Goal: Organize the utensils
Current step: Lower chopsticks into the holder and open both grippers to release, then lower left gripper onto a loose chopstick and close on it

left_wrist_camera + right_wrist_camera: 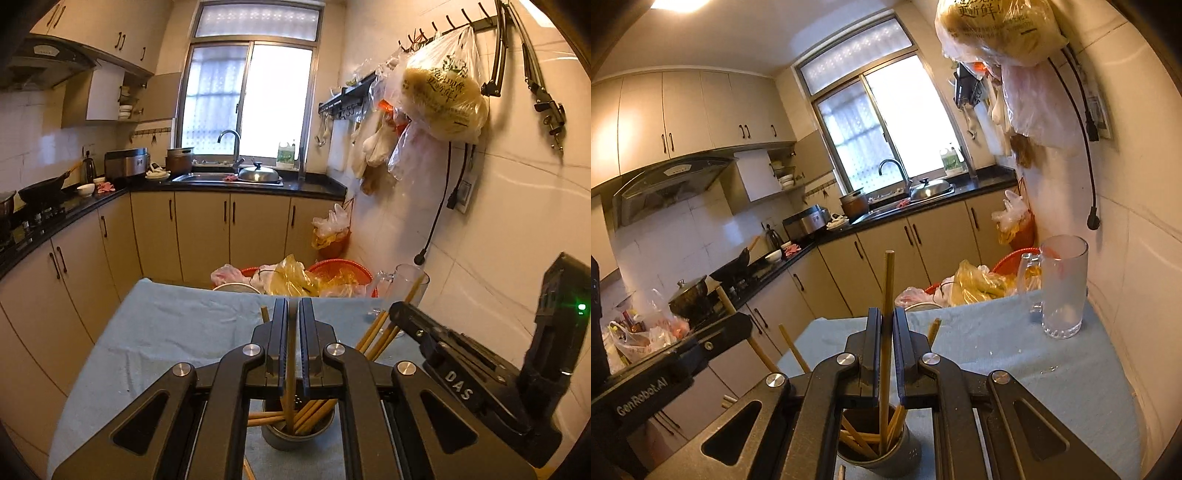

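Note:
A metal holder cup (295, 435) stands on the blue cloth (166, 332), with several wooden chopsticks (314, 410) leaning in it. My left gripper (293, 317) is shut on one chopstick (264, 314) that rises from the cup. In the right wrist view, my right gripper (886, 325) is shut on another upright chopstick (888, 280) above the same cup (875, 450). The right gripper also shows in the left wrist view (399, 310), close on the right. A clear glass mug (1060, 288) stands empty at the far right of the cloth.
Red baskets with plastic bags (295, 277) sit just past the cloth's far edge. A tiled wall (498, 221) with hanging bags and cords is close on the right. Cabinets and a black counter (55, 221) run along the left and back.

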### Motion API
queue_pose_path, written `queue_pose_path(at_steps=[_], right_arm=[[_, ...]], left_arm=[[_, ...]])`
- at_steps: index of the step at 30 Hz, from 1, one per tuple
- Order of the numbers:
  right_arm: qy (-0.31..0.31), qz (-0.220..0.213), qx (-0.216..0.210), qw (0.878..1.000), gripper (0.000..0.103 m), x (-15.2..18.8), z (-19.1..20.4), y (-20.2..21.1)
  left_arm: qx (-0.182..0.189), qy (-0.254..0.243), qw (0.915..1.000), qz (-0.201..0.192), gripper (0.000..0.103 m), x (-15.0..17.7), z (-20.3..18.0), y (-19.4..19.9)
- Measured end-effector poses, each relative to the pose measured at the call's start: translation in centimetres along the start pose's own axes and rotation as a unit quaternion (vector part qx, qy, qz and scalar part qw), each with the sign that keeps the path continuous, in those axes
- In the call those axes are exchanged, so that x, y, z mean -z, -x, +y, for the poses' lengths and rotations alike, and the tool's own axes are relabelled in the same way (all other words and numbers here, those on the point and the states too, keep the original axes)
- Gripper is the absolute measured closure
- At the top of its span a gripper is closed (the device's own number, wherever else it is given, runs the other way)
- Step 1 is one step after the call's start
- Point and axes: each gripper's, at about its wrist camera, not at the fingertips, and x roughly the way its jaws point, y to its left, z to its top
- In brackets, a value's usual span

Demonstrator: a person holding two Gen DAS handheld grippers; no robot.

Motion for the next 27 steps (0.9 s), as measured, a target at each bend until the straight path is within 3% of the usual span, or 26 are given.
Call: queue_pose_path(at_steps=[2,5,11,14,18,22,27], right_arm=[[0.0,0.003,-0.001,1.0,0.094,-0.1,0.1,-0.1],[0.004,0.001,-0.002,1.0,0.084,-0.4,0.3,0.4],[0.014,-0.008,0.004,1.0,0.081,-0.7,1.2,3.1],[0.02,-0.013,0.008,1.0,0.071,-0.7,1.6,5.1],[0.036,-0.01,0.015,0.999,0.065,-0.3,2.5,7.5],[0.056,0.014,0.025,0.998,0.056,1.1,3.1,9.6],[0.086,0.08,0.036,0.992,0.048,4.5,3.6,10.3]], left_arm=[[0.004,0.002,1.0,-0.002,0.095,0.1,0.0,0.8],[0.008,0.008,0.9999,-0.007,0.079,0.2,0.2,2.6],[0.015,0.017,0.9995,-0.022,0.069,0.8,0.7,6.9],[0.007,0.019,0.9992,-0.034,0.061,1.6,1.4,9.8],[-0.016,0.023,0.9989,-0.039,0.05,3.3,2.6,12.8],[-0.036,0.029,0.9988,-0.02,0.046,5.6,4.0,14.3],[-0.069,0.041,0.996,0.038,0.045,9.6,6.3,14.0]])
